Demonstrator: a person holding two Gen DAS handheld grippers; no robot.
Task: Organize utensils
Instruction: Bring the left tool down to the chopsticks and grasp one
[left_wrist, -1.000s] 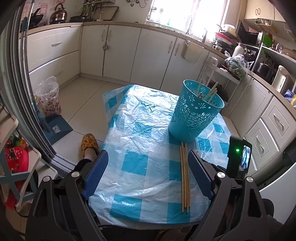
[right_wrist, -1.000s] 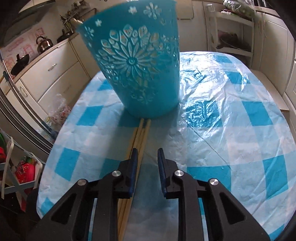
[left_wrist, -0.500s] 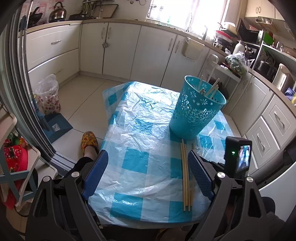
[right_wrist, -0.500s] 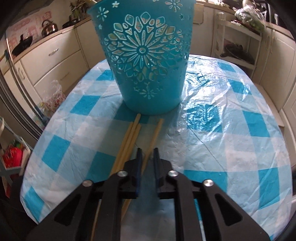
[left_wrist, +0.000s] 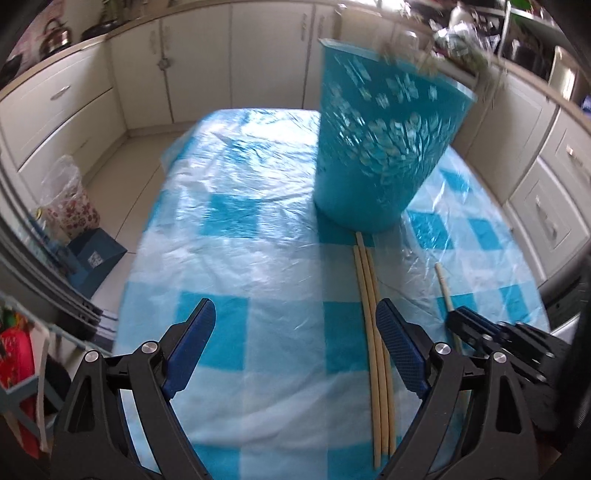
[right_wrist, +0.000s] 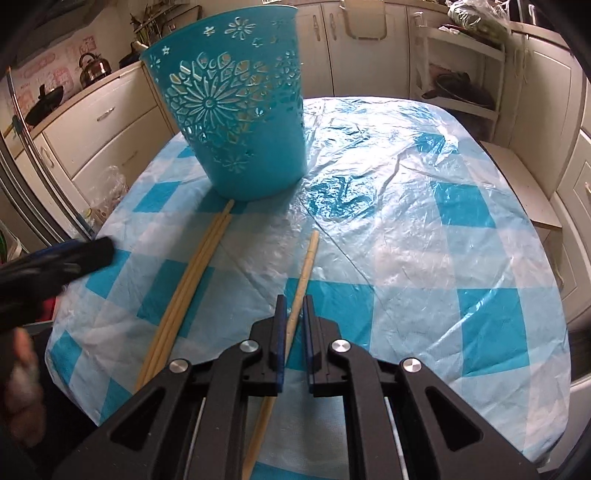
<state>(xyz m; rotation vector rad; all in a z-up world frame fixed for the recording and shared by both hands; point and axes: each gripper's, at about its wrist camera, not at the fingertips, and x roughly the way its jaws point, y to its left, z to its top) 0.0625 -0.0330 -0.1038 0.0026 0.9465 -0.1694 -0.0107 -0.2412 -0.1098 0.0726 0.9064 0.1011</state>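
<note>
The right gripper (right_wrist: 292, 314) has its two fingers pressed in on a single chopstick (right_wrist: 307, 263), pinching it partway along the shaft so that the tip runs out ahead of the fingers toward the basket and the rest of the stick trails back beneath the gripper body. That mid-shaft hold looks chosen to keep the thin stick from swinging when it is lifted. The teal basket (right_wrist: 236, 122) stands upright well ahead and a little to the left of this gripper, on the blue-checked plastic cloth (right_wrist: 424, 236); it seems to be where the sticks are meant to go. To the left of the pinched stick, apart from it, the remaining chopsticks (right_wrist: 192, 280) lie bunched side by side, their far ends nearly touching the basket's base. The left gripper (left_wrist: 295, 341) is spread wide with nothing between its fingers; that bundle lies just inside its right finger, which suggests it is lining up for the next pick. In its blurred view the basket sits ahead and to the right, with the right gripper's fingers on the lone stick at the far right.
</note>
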